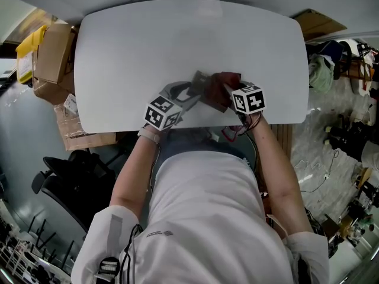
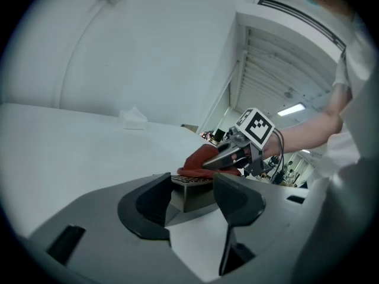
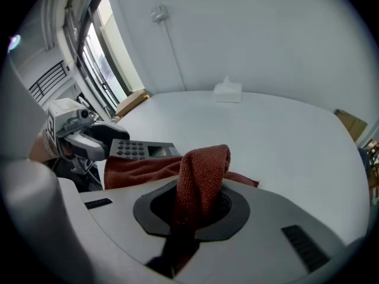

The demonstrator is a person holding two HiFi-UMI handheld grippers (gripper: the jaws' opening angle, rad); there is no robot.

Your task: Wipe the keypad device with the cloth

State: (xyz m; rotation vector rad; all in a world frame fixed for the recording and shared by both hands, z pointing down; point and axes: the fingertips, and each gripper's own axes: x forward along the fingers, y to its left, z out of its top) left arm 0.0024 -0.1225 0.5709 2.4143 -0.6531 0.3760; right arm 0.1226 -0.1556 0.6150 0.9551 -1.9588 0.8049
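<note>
The grey keypad device point(image 1: 199, 84) lies near the front edge of the white table point(image 1: 148, 46). My left gripper point(image 1: 190, 94) is shut on it: in the left gripper view the device point(image 2: 190, 193) sits clamped between the two dark jaws of that gripper point(image 2: 192, 195). A dark red cloth point(image 1: 222, 91) lies draped over the device's right end. My right gripper point(image 1: 230, 92) is shut on the cloth. In the right gripper view a fold of cloth point(image 3: 200, 179) rises from this gripper point(image 3: 198, 205), and beyond it the keypad point(image 3: 140, 149) shows its buttons.
A white tissue box point(image 3: 228, 91) stands at the far side of the table. Cardboard boxes point(image 1: 50, 55) are stacked off the table's left edge, with a black chair point(image 1: 65, 176) below them. Clutter and cables point(image 1: 343, 129) fill the floor to the right.
</note>
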